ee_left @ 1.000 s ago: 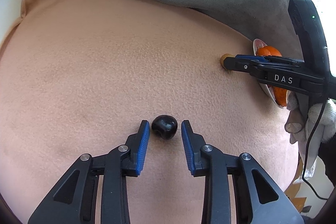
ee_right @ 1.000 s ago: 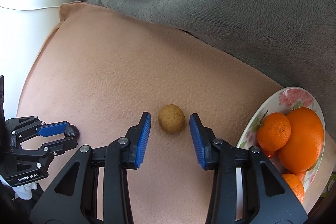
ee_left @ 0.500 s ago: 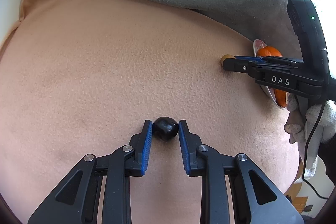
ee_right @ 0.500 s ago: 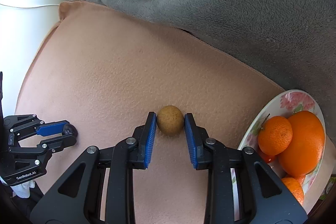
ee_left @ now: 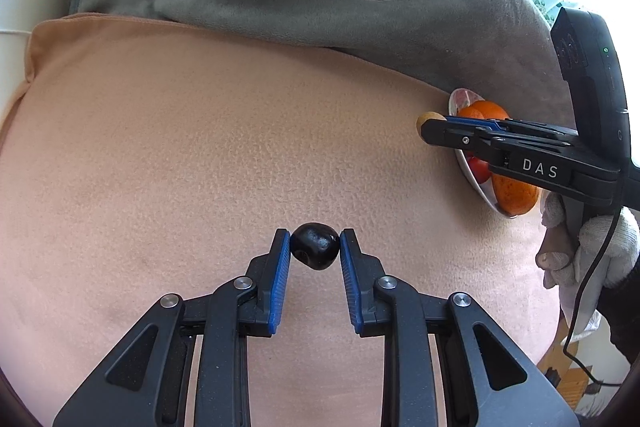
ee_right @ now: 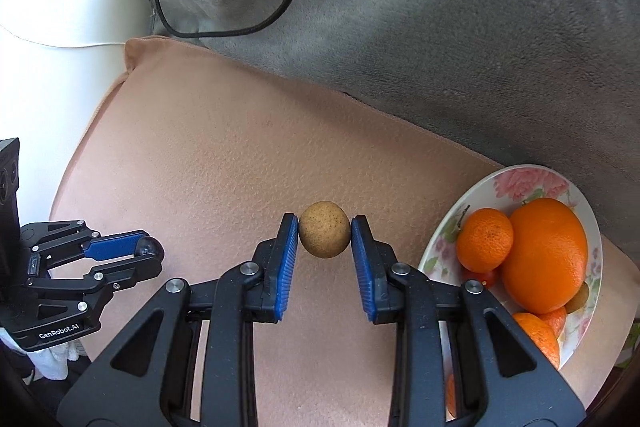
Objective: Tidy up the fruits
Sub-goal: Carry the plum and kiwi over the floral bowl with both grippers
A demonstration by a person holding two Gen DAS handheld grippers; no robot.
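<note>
Blue ribbed pads on my left gripper (ee_left: 315, 255) pinch the small glossy black fruit (ee_left: 315, 251), and my right gripper (ee_right: 325, 239) clamps the round speckled tan fruit (ee_right: 324, 235), both above the peach fleece cushion (ee_right: 200, 163). Each grip is at the very fingertips on a round skin, so I judge a jolt could squirt either out. I count two held fruits, one floral plate (ee_right: 524, 179), at least three oranges (ee_right: 544, 259).

Both hand-held grippers (ee_left: 315, 253) (ee_right: 325, 235) clamped, angled steeply down.
</note>
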